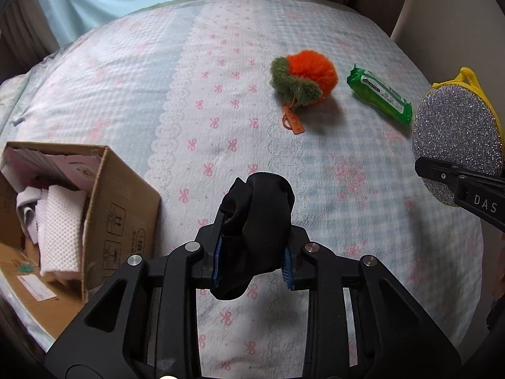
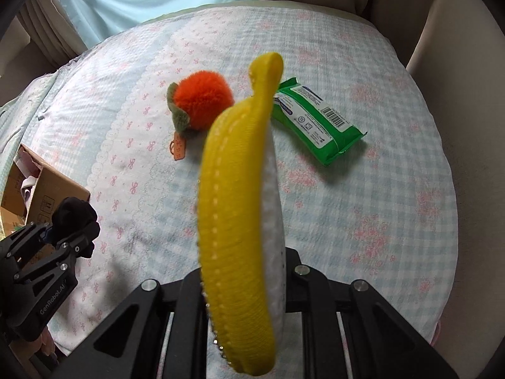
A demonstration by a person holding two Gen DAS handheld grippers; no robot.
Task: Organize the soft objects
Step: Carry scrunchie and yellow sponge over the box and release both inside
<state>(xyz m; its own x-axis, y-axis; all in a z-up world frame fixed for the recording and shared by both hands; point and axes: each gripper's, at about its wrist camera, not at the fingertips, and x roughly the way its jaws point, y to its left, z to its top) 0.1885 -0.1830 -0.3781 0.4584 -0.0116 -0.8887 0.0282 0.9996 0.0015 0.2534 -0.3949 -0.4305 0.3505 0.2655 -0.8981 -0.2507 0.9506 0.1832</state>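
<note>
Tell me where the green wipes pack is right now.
The green wipes pack lies on the bedspread, right of the orange plush pompom in both wrist views.

1. We see the cardboard box point(image 1: 94, 208) cut off by the left edge of the left wrist view, so its near and left sides stay unseen.
2. The yellow-edged sponge point(image 2: 236, 221) hides the right gripper's point(image 2: 243, 271) fingertips, and blocks part of the green wipes packet point(image 2: 318, 120) behind it.
3. The print on the packet is too small for us to read.
4. The orange tag point(image 1: 293, 123) on the plush pom-pom point(image 1: 303, 77) carries writing we cannot make out.
5. The black cloth point(image 1: 255, 233) covers most of the left gripper's point(image 1: 254, 263) blue pads point(image 1: 217, 259).
</note>
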